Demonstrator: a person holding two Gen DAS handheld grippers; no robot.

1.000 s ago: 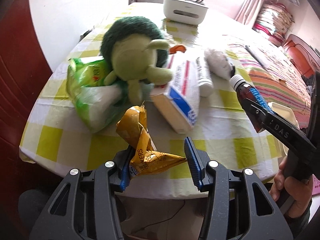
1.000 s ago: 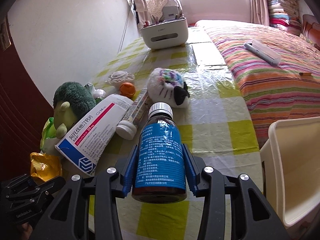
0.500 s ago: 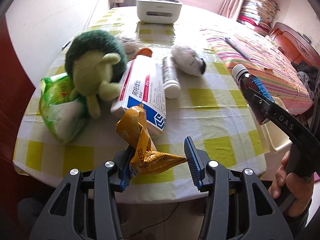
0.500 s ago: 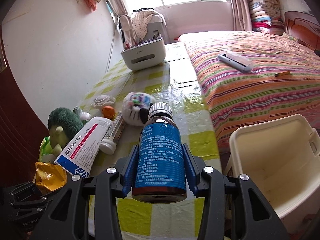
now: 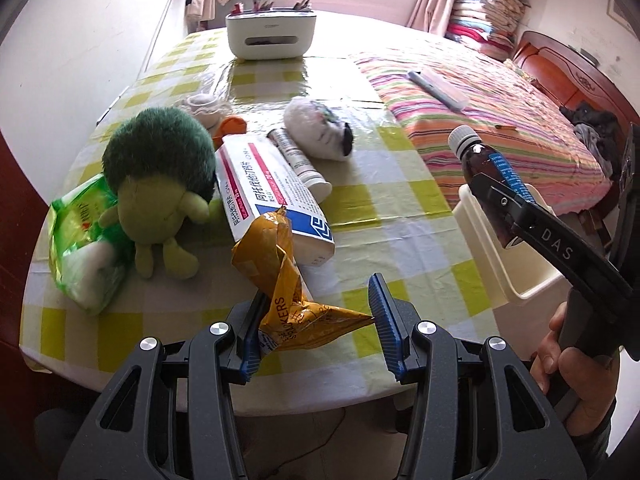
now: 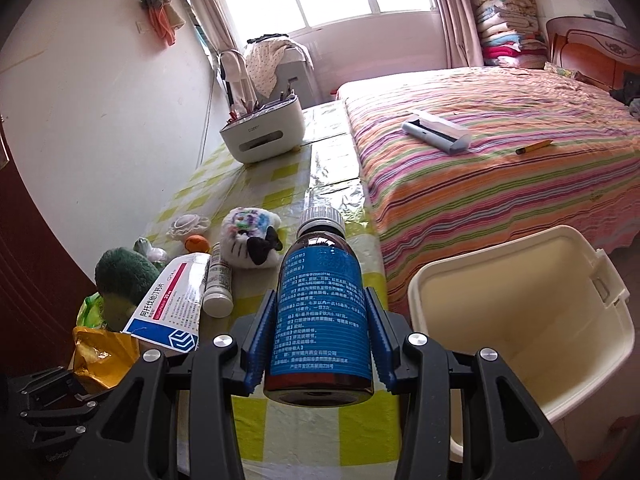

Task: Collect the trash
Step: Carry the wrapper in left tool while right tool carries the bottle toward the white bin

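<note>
In right tool: brown bottle (blue label, white cap).

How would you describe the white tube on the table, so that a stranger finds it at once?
On the yellow-checked table, find the large white medicine box. The tube lies flat along its side, before the white plush toy. Alone there, it is a slim cylinder.

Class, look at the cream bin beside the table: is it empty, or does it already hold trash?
Empty, as far as shown: the bin has bare walls and floor. The bottle hasn't been dropped in.
</note>
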